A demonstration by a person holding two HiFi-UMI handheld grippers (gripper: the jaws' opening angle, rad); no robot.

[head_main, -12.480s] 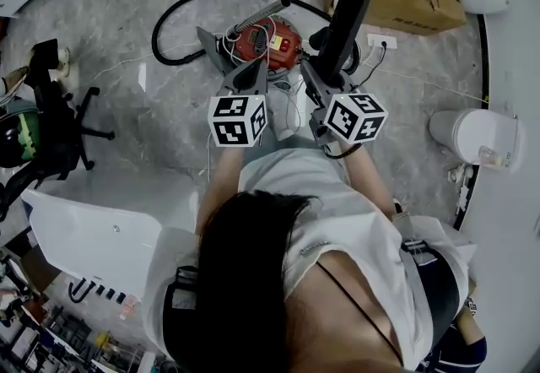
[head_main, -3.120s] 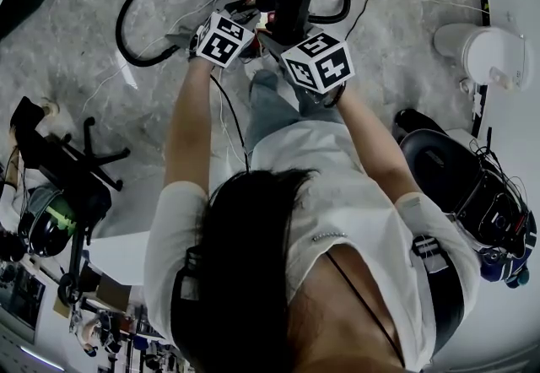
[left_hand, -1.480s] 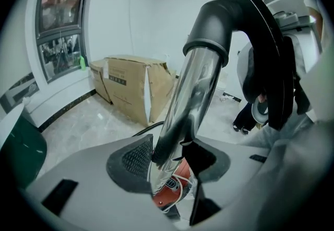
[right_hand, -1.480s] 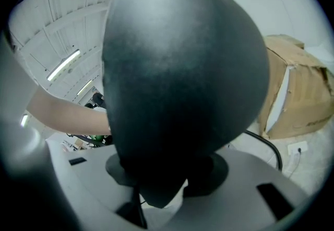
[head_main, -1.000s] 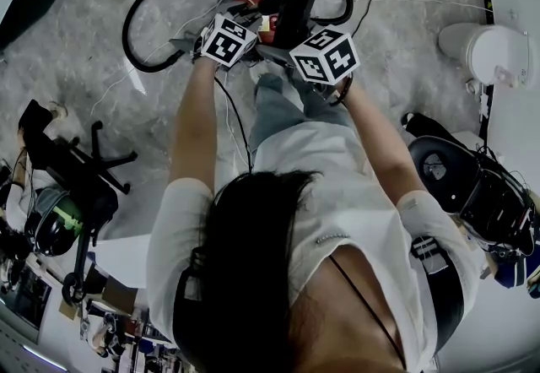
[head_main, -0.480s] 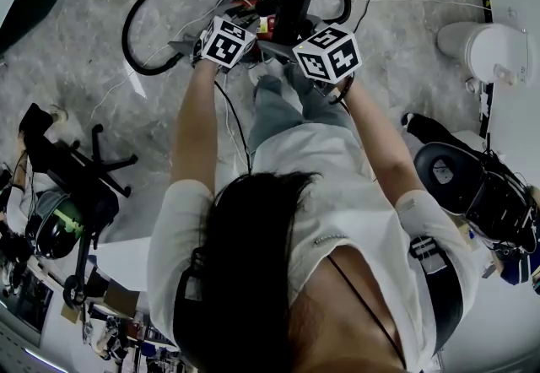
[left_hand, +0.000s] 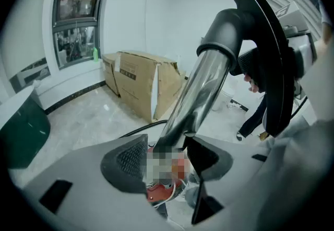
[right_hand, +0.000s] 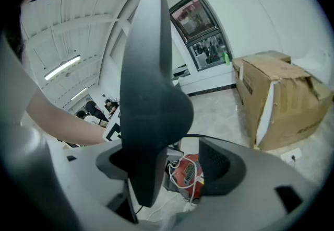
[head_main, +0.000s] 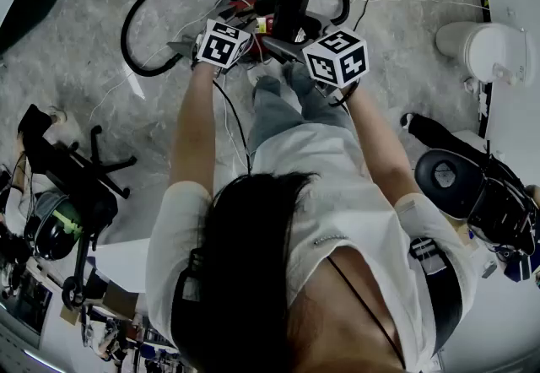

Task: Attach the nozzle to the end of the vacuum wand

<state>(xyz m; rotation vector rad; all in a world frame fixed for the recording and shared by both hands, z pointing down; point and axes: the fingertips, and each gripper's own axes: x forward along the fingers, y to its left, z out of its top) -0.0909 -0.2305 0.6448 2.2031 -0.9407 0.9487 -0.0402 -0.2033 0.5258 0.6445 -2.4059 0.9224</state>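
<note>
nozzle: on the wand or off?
On, apparently: in the left gripper view the metal wand runs into the nozzle collar with no visible gap.

The head view hangs above the person's dark hair [head_main: 245,278] and looks steeply down past the arms to the grey marbled floor [head_main: 84,34], a fair way below. The left gripper view sits low and close, facing up along the shiny metal wand tube [left_hand: 193,94] toward the white wall [left_hand: 130,10]. The right gripper view, equally low, faces much the same way, right up against the black flat nozzle [right_hand: 148,94]. All three catch the red vacuum body [head_main: 240,2]; both low views share the brown cardboard box [left_hand: 138,81].
</note>
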